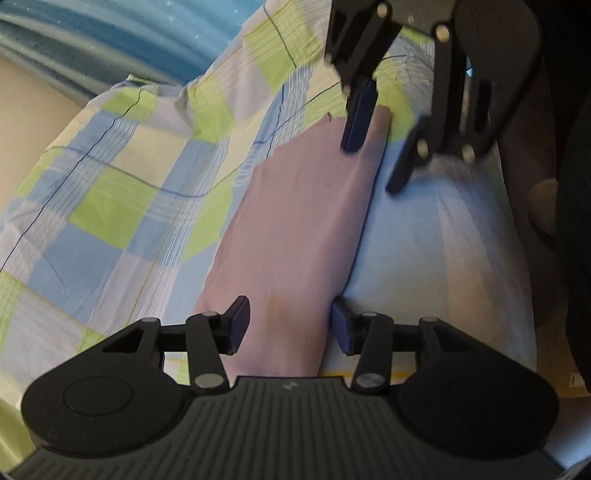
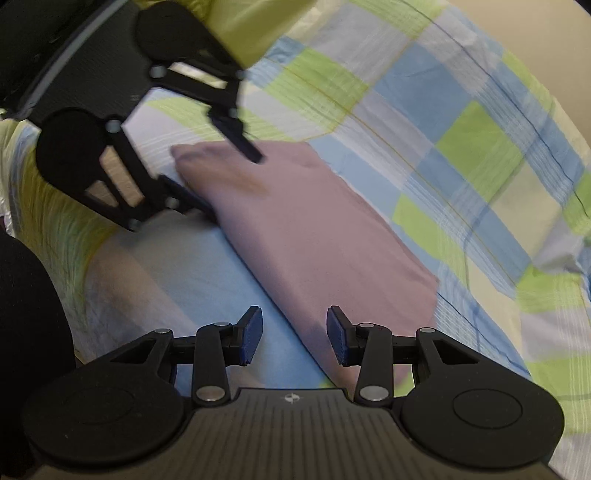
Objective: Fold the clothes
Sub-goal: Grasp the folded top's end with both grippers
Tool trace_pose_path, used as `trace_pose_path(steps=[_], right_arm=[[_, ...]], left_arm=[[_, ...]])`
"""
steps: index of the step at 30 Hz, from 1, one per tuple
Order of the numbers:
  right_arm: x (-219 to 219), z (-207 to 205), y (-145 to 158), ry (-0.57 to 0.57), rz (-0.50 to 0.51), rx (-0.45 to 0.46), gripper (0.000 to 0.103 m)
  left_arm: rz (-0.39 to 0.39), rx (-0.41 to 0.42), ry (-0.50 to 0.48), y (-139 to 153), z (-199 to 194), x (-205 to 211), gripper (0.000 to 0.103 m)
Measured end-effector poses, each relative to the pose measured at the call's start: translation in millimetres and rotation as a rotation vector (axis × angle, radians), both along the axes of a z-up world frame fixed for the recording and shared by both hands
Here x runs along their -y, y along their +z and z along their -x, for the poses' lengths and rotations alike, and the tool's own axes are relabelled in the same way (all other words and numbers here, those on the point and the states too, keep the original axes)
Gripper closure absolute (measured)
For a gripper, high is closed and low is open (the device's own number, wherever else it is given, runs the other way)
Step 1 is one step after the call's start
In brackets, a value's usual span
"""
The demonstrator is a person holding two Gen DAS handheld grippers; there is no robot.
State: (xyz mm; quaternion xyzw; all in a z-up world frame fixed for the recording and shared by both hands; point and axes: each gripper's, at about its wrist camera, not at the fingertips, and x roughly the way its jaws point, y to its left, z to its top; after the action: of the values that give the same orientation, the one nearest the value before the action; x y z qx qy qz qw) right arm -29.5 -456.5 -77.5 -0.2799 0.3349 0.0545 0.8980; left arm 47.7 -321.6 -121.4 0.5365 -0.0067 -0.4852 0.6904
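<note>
Item: pink garment [image 1: 295, 221], a long folded strip on the checked bedsheet [image 1: 110, 192]. Left gripper [image 1: 288, 328] straddled its near end, right gripper [image 2: 295, 332] its far end; both stood open, empty. Advice: pinch both ends evenly, fold squarely.

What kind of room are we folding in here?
Most likely a bedroom, working on a bed: the pink folded garment lies on a checked blue-and-green bedsheet, with what looks like a blue blanket bunched behind it and a plain wall beyond.
</note>
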Motion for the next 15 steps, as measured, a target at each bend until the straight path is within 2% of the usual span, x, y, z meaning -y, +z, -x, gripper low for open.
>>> trace_pose_path(steps=[4, 7, 10, 12, 15], right_arm=[[-10.4, -8.4, -5.9, 0.064, 0.099, 0.039, 0.062], [-5.6, -8.9, -10.7, 0.029, 0.238, 0.058, 0.062], [4.8, -8.4, -13.7, -0.041, 0.284, 0.058, 0.062], [-0.6, -12.4, -16.5, -0.037, 0.310, 0.066, 0.062], [-12.5, -21.8, -22.9, 0.010, 0.381, 0.074, 0.066]], left_arm=[[0.004, 0.020, 0.007, -1.0, -7.0, -6.6, 0.056], [-0.021, 0.082, 0.029, -3.5, -10.0, -14.8, 0.057], [-0.029, 0.103, 0.046, -6.2, -14.6, -15.6, 0.058], [-0.028, 0.099, 0.059, -6.9, -15.0, -9.4, 0.064], [-0.030, 0.105, 0.069, -8.1, -15.7, -1.9, 0.066]])
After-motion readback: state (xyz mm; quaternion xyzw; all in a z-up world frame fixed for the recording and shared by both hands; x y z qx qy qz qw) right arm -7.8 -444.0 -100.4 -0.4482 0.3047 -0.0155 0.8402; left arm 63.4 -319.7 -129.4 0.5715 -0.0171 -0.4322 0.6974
